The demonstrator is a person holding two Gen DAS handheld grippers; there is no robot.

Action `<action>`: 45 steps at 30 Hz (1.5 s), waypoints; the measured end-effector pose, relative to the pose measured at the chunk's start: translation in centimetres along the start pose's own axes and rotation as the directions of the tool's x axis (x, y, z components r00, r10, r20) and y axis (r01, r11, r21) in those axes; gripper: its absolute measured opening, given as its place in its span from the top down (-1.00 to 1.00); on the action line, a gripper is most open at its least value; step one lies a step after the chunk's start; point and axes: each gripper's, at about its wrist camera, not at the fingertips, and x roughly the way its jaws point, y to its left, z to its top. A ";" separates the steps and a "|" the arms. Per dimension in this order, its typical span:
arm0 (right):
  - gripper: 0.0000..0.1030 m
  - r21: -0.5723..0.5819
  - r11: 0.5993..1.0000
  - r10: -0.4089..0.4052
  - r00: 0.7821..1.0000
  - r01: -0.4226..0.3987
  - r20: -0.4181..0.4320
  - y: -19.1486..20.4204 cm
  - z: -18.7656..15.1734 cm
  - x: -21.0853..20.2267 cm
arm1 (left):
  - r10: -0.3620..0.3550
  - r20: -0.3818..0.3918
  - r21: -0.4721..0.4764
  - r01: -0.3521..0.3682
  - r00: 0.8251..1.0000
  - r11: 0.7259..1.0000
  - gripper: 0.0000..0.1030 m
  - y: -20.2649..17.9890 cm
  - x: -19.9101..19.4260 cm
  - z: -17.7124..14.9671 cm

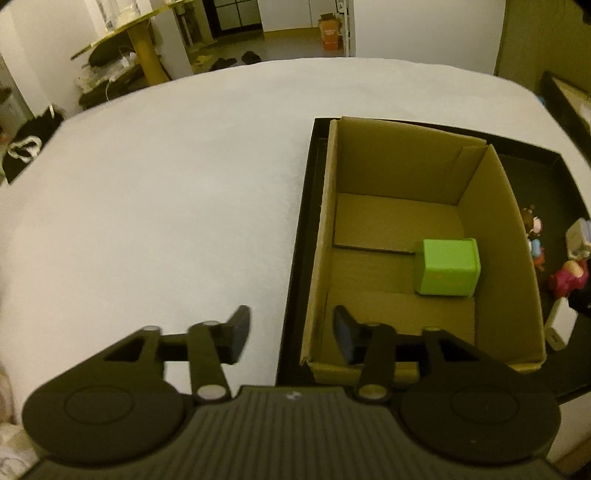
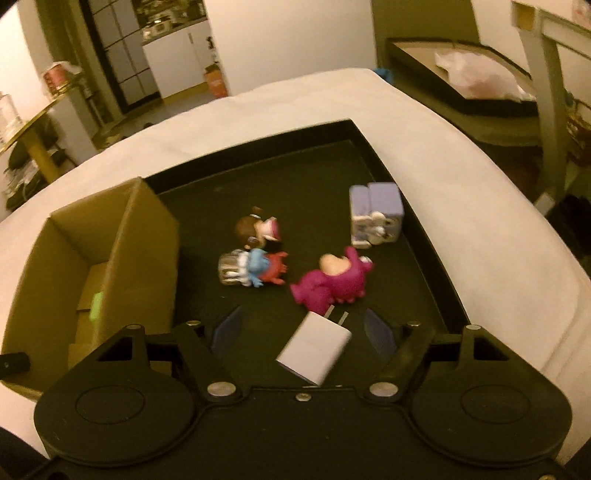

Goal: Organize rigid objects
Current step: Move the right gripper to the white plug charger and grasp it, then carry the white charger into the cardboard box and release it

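Note:
A cardboard box [image 1: 491,229] stands in the left part of a black tray [image 1: 295,280] and holds a green cube [image 1: 448,266]. My left gripper [image 1: 291,334] is open and empty over the box's near left corner. In the right wrist view the tray [image 2: 424,229] holds a white charger plug [image 2: 314,349], a magenta figure [image 2: 332,282], a blue and red figure [image 2: 255,267], a brown-haired figure [image 2: 258,227] and a lilac block figure [image 2: 375,214]. My right gripper [image 2: 303,330] is open, its fingers either side of the charger, not closed on it.
The tray lies on a white bed cover [image 1: 166,192]. The box [image 2: 110,251] stands left of the toys. A dark framed tray [image 2: 461,74] and a wooden frame [image 2: 550,74] stand beyond the bed's right side. A round gold table [image 1: 125,33] is at back left.

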 end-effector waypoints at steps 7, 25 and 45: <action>-0.44 0.063 0.998 0.010 0.996 -0.004 -0.090 -0.7 -0.6 2.4 | 0.044 -0.009 0.039 -0.043 0.999 0.998 -0.47 -1.1 0.1 0.3; 0.29 -0.019 0.994 -0.112 0.989 0.111 -0.096 0.5 -1.8 4.0 | 0.075 -0.014 0.094 -0.073 0.997 0.993 -0.55 -2.6 0.4 0.7; 0.30 -0.138 0.989 0.062 0.992 -0.046 0.112 3.0 1.3 -0.3 | 0.073 0.032 -0.012 -0.073 0.997 0.997 -0.55 -0.6 -0.1 0.6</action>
